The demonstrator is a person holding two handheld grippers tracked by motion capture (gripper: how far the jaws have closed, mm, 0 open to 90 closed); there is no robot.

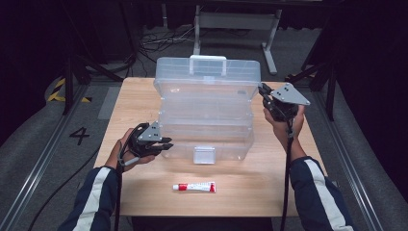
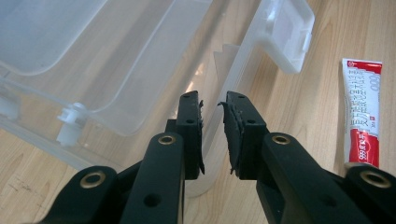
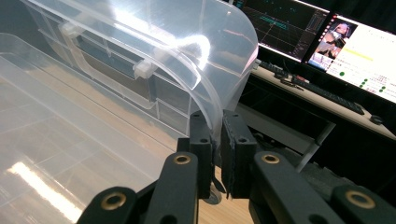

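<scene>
A clear plastic storage box [image 1: 207, 115] stands in the middle of a light wooden counter [image 1: 269, 192], its lid [image 1: 208, 72] raised upright at the back with a white carry handle [image 1: 208, 61] on top. The box is see-through and faintly frosted, with rounded corners, a latch tab [image 1: 204, 155] at its front edge and a shallow tray hinged inside.

The right hand-held gripper [image 1: 263, 90] is at the lid's right corner — in its own view the two black jaws are nearly together, pinching the thin curved edge of the lid [image 3: 219, 93].

The left hand-held gripper [image 1: 166, 143] sits at the box's front left corner. In its own view the front wall [image 2: 212, 135] of the box stands in the narrow gap between the jaws; whether the pads press on it cannot be told.

A small white and red tube [image 1: 194, 186] lies flat on the counter in front of the box, well apart from both grippers. Dark sleeves with a white stripe enter from below.
</scene>
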